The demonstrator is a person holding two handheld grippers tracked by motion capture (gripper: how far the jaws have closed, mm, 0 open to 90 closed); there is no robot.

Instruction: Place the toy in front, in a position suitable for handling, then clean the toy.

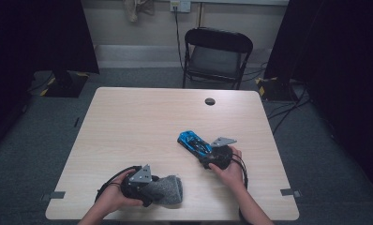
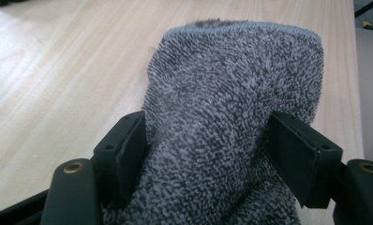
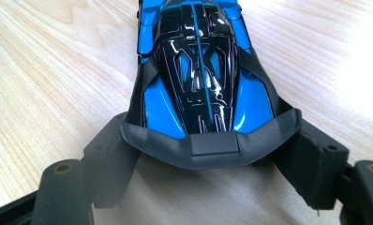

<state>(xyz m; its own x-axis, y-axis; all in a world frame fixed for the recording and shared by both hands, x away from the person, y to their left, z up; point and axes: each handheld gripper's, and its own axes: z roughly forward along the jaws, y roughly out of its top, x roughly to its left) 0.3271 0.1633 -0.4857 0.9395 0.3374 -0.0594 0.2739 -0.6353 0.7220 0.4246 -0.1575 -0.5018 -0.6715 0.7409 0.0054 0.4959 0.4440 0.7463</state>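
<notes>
1. While both my hands rest near the front of the table (image 1: 142, 112), I judge the work to be wiping the toy car with the cloth, and I am at the gripping stage.
2. My left gripper (image 2: 208, 140) has the grey cloth (image 2: 231, 93) bunched between its jaws; the pads press into its sides, so it looks held, though I cannot be sure how firmly.
3. My right gripper (image 3: 212, 159) stands wide around the rear wing of the blue toy car (image 3: 198, 70), jaws against the wing's ends, the car lying on the table.
4. Next, I reckon, the cloth must be carried over to the car, well apart to its right, while my right gripper keeps the car steady.
</notes>
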